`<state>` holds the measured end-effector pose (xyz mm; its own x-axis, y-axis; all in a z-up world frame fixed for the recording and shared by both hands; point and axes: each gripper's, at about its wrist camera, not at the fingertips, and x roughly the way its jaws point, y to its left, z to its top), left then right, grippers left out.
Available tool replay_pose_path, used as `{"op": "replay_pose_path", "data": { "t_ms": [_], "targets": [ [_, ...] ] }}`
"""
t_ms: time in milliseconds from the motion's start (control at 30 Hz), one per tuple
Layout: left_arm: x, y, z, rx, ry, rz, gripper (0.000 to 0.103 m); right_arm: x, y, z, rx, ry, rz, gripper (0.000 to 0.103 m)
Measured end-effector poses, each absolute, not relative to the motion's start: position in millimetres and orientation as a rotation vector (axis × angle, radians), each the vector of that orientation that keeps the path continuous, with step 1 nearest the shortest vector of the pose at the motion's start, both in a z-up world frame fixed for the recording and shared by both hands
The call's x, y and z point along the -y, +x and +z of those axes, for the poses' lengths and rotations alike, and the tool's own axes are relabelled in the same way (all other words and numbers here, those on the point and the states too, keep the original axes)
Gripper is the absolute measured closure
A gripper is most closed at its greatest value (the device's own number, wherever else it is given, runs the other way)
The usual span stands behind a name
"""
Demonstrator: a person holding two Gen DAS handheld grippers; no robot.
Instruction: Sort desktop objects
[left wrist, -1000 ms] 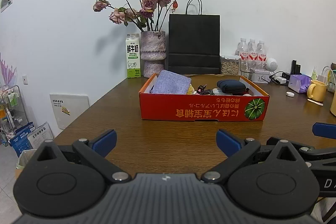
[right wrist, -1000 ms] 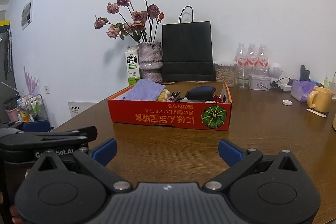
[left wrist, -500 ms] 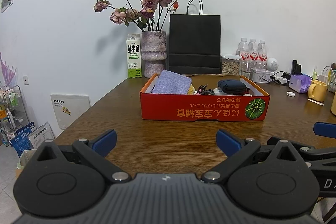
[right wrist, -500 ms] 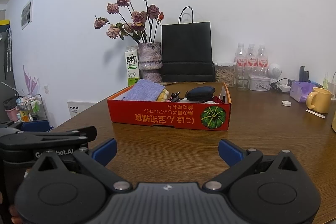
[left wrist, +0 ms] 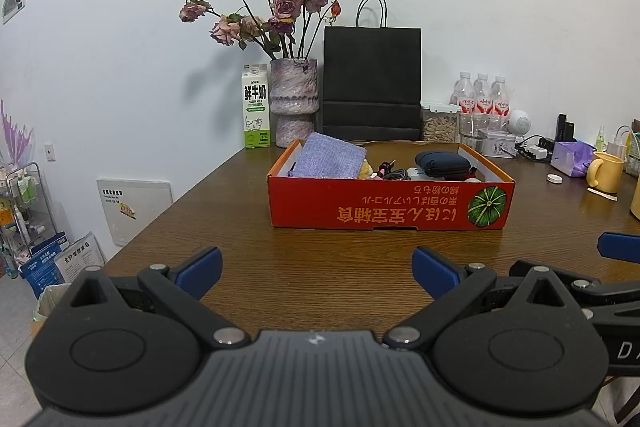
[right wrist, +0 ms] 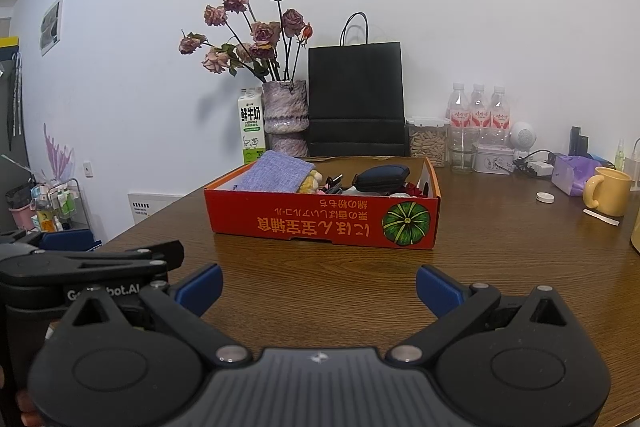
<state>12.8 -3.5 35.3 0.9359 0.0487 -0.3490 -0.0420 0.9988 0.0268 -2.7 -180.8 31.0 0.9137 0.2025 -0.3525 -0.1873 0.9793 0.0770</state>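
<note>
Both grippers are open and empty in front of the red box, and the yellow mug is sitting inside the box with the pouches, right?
Not quite. The yellow mug stands on the table to the right of the red box, not inside it, as the right wrist view shows. The rest holds: the left gripper and right gripper are open and empty.

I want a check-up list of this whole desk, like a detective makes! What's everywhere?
Surface: brown wooden table, bare in front.
Job's things: red cardboard box holding a lilac fabric pouch and a dark zip case.
Clutter: yellow mug, black paper bag, milk carton, vase of dried roses, water bottles.
Grippers: left gripper and right gripper open, empty.
Cables: tangle inside box; white chargers at back right.
Surroundings: white wall, wire rack.
</note>
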Motion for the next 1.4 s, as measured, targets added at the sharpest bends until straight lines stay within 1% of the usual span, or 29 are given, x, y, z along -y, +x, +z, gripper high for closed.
{"op": "replay_pose_path", "data": {
  "t_ms": [1400],
  "targets": [
    [3.5,11.7,33.4,-0.363,0.014,0.053,0.0,181.5,-3.3,31.5,-0.368,0.039,0.2,0.0]
  ]
}}
